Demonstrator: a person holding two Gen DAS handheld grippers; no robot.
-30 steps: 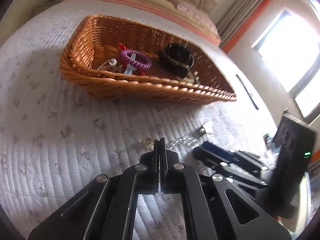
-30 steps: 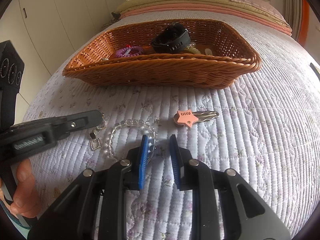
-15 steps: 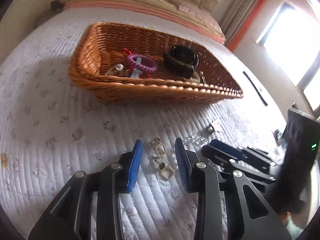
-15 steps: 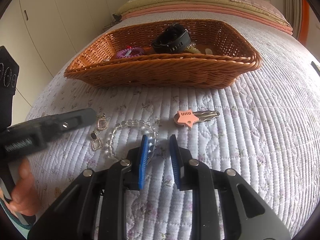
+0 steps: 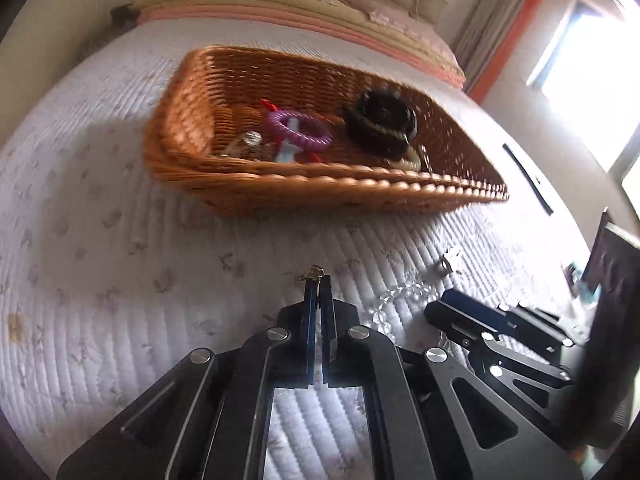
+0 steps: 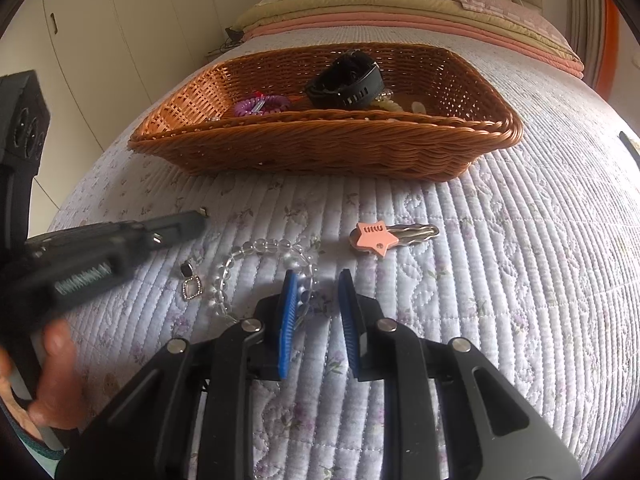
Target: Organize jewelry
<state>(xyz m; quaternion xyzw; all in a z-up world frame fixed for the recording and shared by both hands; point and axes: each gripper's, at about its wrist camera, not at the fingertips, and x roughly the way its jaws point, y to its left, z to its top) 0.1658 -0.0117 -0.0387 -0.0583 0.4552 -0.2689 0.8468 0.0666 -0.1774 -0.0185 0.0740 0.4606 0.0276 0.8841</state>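
My left gripper is shut on a small gold earring and holds it above the quilt, in front of the wicker basket. In the right wrist view the left gripper shows at the left, lifted. A second earring lies on the quilt below it. My right gripper is open and empty, over a clear bead bracelet. A pink star hair clip lies to the right. The basket holds a black watch, a purple coil hair tie and other pieces.
The bed is covered with a pale floral quilt. Folded pink and cream blankets lie beyond the basket. White wardrobes stand at the left, a bright window at the right.
My left gripper was open over the two earrings half a second ago; it has closed on one and lifted it toward the basket. The right gripper has not moved.
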